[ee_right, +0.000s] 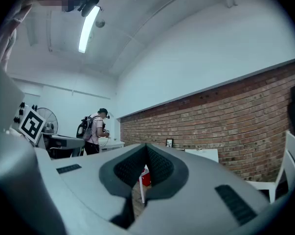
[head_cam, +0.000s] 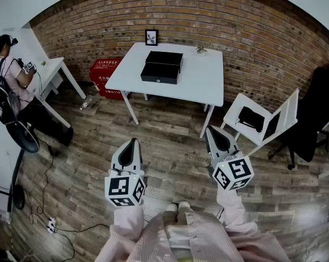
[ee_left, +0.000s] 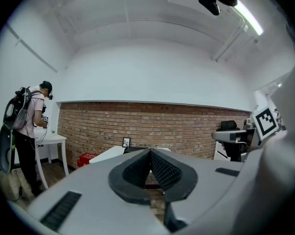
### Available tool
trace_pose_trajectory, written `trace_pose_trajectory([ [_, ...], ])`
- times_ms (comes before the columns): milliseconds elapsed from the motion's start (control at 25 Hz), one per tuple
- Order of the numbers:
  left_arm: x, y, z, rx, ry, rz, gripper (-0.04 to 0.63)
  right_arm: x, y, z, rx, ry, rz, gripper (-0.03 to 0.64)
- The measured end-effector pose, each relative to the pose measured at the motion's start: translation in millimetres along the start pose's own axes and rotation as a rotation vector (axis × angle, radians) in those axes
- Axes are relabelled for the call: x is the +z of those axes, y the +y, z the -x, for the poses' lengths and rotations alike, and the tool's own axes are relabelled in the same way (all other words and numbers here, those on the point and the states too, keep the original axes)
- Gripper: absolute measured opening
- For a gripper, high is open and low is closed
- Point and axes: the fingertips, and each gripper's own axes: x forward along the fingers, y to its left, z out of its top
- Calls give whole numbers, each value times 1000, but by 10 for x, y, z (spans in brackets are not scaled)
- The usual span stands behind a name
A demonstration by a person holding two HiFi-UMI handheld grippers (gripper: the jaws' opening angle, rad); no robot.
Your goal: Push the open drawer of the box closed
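Note:
A black box [head_cam: 162, 67] sits on the white table [head_cam: 202, 83] against the brick wall, its drawer front facing me. Both grippers are held level above the wooden floor, well short of the table. My left gripper [head_cam: 132, 143] is shut with nothing in it; in the left gripper view its black pads [ee_left: 149, 153] meet, and the table's edge [ee_left: 108, 154] shows behind them. My right gripper [head_cam: 211, 130] is shut and empty too, its pads [ee_right: 146, 148] touching in the right gripper view. From here I cannot make out how far the drawer stands out.
A white folding chair [head_cam: 262, 119] with a dark item on it stands right of the table, a black office chair [head_cam: 317, 113] beyond it. A red crate [head_cam: 105, 72] lies by the table's left legs. A person [head_cam: 11, 75] works at a white desk far left. Cables trail on the floor.

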Motion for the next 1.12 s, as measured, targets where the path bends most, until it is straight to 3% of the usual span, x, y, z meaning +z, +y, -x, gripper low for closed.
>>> trace_pose_trajectory([
  [480, -63, 6, -81, 28, 24, -5, -5, -35, -102, -4, 8, 1, 15, 3],
  [760, -81, 4, -77, 64, 14, 41, -2, -77, -119, -15, 41, -1, 18, 3],
  [920, -117, -61, -117, 62, 28, 63, 88, -105, -180, -16, 53, 0, 19, 3],
  [1120, -167, -166, -193, 66, 46, 67, 144, -133, -279, -28, 68, 2, 18, 3],
])
